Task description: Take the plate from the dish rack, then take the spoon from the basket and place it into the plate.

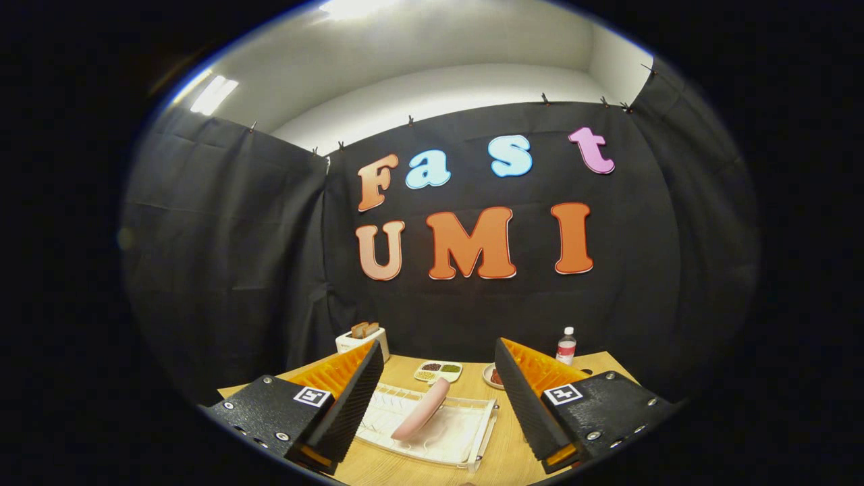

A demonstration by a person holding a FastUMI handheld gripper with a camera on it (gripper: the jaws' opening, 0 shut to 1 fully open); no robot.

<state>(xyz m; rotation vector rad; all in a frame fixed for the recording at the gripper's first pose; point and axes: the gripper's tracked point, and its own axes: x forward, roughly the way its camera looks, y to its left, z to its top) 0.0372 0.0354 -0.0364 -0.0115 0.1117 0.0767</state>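
The gripper (439, 398) is held level above the wooden table (513, 452), looking forward, its two fingers wide apart with nothing between them. The white dish rack (466, 439) lies between and just ahead of the fingers, and the pink plate (422, 410) stands on edge in it, tilted. Beyond the rack sit a divided snack tray (439, 370), a toaster (361, 339) and a bottle (566, 345).
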